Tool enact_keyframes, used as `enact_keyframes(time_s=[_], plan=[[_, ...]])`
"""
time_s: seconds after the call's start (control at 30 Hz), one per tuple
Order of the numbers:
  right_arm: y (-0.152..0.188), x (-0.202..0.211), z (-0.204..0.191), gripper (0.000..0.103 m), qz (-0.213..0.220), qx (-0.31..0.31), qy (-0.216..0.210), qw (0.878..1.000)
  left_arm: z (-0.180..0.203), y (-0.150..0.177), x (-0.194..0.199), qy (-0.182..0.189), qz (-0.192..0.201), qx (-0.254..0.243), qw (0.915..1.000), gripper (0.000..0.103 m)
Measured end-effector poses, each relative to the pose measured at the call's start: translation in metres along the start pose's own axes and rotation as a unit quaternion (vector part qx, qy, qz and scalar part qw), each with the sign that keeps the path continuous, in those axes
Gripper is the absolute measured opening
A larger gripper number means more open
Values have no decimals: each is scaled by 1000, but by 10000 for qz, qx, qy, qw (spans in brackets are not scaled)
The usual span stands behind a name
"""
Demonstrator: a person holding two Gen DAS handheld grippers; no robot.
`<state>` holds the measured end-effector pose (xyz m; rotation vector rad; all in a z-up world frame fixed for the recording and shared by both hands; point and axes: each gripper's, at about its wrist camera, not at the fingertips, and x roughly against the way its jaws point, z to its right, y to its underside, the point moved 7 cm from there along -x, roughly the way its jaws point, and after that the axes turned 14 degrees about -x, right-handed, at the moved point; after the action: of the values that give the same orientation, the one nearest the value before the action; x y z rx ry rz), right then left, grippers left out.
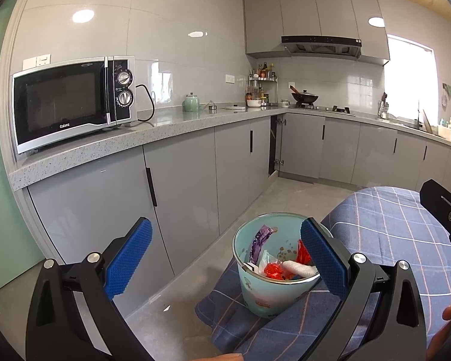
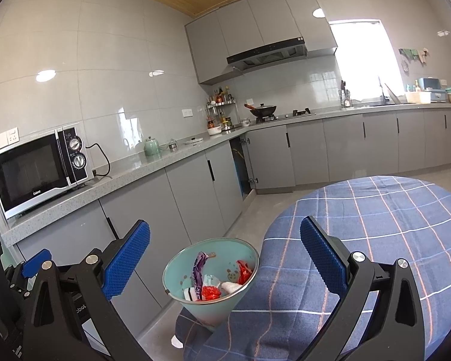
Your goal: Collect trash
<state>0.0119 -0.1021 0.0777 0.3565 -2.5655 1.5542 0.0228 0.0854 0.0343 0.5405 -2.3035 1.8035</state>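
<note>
- A pale teal bin (image 1: 273, 273) stood beside the edge of a table draped in a blue checked cloth (image 1: 385, 228), with a fold of that cloth hanging around its base.
- Inside the bin lay mixed trash: a purple wrapper (image 1: 260, 242) leaning against the inner wall, red crumpled wrappers (image 1: 272, 270), and a white wad of paper (image 1: 299, 267).
- The right wrist view looked more steeply into the bin (image 2: 210, 273) and showed a small white and black carton (image 2: 190, 293) at the bottom, which was hard to make out in the left wrist view.
- The left gripper (image 1: 225, 260) hung with its blue-padded jaws spread wide and nothing between them; its right pad overlapped the bin's rim in the picture, though contact could not be told.
- The right gripper (image 2: 225, 260) was likewise spread wide and held nothing, with the bin showing between its fingers and its right finger over the cloth (image 2: 375, 219).
- Only the right wrist view showed the left gripper's blue finger and black frame at the lower left edge; only the left wrist view showed a black part of the right gripper at the right edge.
- A microwave (image 1: 72, 102) sat on the grey counter (image 1: 177, 123) behind, and a wok (image 2: 263, 110) stood on the stove further along.
</note>
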Motion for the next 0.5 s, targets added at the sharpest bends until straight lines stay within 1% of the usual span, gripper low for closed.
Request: enact_keyframes(time_s=[0.5], plan=[[2, -3, 1, 98, -59, -17, 24, 10000, 1, 3, -4, 40, -110, 4, 9999, 97]])
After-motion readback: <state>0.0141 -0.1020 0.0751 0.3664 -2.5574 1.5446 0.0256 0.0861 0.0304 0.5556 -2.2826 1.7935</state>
